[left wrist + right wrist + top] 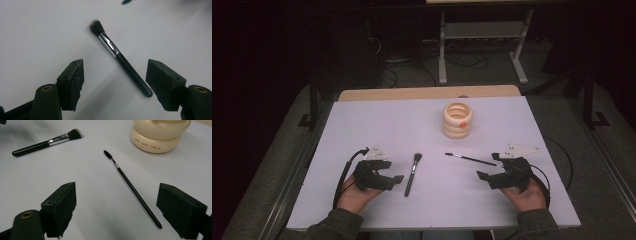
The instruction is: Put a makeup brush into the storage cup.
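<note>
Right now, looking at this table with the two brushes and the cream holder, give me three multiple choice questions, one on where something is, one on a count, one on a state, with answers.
1. Where does the thick brush lie?
A. Inside the holder
B. Flat on the table, just beside the left gripper
C. Under the right gripper

2. How many brushes lie on the table?
A. One
B. Two
C. Four

3. How do the left gripper's jaws stand?
A. Open, nothing pressed between them
B. Shut on the thick brush
C. Shut on the holder

Answers:
1. B, the high view shows it lying by that gripper, far from the holder.
2. B, the thick brush and the thin brush are the two there.
3. A, the left gripper view shows both pads clear of the handle.
</note>
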Motion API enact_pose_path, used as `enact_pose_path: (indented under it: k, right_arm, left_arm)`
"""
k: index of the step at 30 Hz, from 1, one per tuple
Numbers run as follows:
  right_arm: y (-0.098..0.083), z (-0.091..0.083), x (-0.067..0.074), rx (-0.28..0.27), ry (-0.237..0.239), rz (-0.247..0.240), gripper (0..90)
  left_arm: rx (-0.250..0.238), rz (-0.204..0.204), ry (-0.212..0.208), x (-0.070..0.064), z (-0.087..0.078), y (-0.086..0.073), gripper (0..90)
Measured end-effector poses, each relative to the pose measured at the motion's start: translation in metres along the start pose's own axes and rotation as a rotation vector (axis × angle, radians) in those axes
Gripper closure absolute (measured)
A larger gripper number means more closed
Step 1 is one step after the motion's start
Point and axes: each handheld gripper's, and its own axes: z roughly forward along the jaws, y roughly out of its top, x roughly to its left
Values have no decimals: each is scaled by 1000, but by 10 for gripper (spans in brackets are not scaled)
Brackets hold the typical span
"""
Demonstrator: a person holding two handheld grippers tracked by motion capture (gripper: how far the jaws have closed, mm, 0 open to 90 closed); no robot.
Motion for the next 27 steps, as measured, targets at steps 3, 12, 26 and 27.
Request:
enact_pose_path:
  k: [3,12,26,27]
  right_arm:
    - [0,-1,1,3,-3,3,157]
    - [0,-1,1,6,0,1,192]
    - [0,-1,2,15,-1,-6,205]
    - [1,-1,2,15,-1,-12,205]
  left_arm:
    - [31,-12,8,-5,13,7,320]
    - [108,-29,33,-12,36,16,405]
    - [212,-46,87,-23,64,25,538]
    - [206,-55,91,-24,65,25,542]
